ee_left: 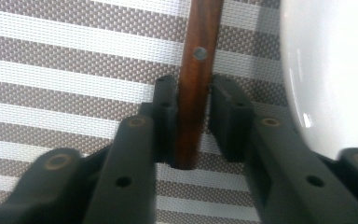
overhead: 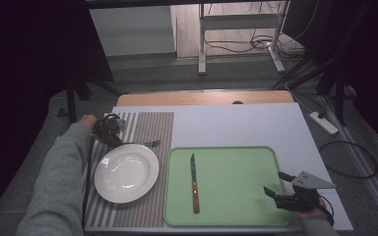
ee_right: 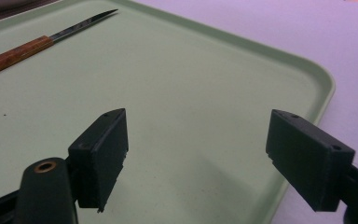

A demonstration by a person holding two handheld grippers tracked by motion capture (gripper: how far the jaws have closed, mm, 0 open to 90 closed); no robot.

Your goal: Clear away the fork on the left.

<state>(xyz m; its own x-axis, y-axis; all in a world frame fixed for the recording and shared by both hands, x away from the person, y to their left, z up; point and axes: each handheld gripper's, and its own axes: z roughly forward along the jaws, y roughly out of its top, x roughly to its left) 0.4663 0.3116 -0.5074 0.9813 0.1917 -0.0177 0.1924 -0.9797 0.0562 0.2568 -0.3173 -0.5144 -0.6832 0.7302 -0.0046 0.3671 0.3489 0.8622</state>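
Observation:
A fork with a brown wooden handle lies on the striped placemat along the far rim of the white plate. My left gripper reaches over the mat at the plate's far left. Its pads sit against both sides of the handle's end, with the left gripper shut on it. A wooden-handled knife lies lengthwise on the green tray. My right gripper hovers open above the tray's right part, and the right gripper has nothing between its fingers.
The placemat and plate fill the table's left side. The knife rests far to the left on the tray, whose raised rim runs close to my right jaw. Pale tabletop stretches behind the tray.

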